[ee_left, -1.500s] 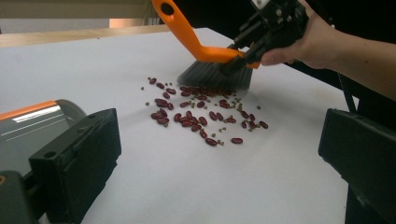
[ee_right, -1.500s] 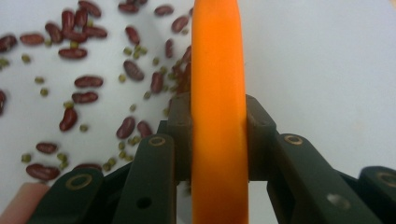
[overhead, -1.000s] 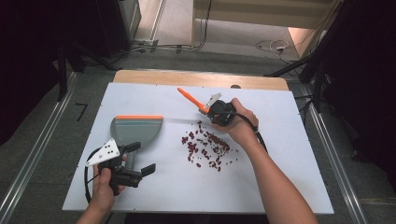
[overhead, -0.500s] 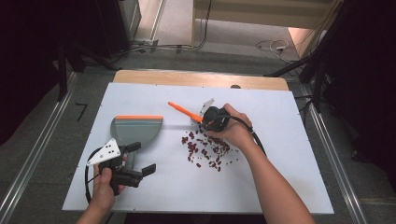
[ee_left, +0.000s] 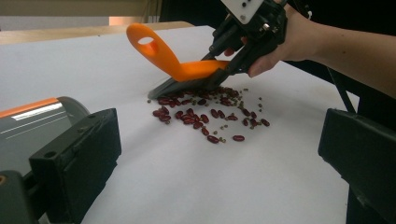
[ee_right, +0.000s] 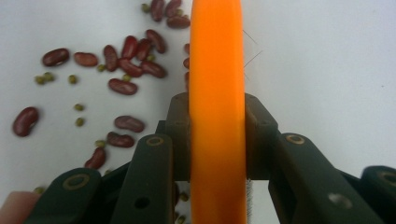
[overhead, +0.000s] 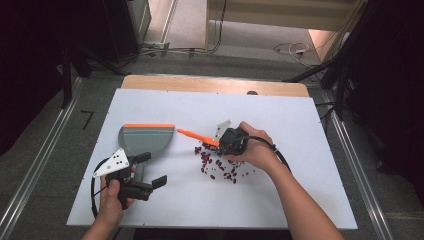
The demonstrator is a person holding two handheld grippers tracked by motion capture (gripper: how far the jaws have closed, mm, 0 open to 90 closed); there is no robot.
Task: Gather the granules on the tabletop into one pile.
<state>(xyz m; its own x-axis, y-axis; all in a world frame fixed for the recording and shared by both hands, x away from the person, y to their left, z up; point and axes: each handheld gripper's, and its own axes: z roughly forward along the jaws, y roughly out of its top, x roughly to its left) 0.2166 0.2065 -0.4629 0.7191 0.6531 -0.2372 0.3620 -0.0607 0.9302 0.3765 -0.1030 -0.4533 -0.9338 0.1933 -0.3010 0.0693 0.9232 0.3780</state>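
While tight in right gripper, orange brush.

A flat white rectangular tabletop lies over a pale wooden board whose far edge shows beyond it. The grey carpeted floor around it carries silver metal rails on either side (running front to back), and loose dark cables lie beyond the table. The room's sides are dark, with a brighter lit floor patch at the far right.
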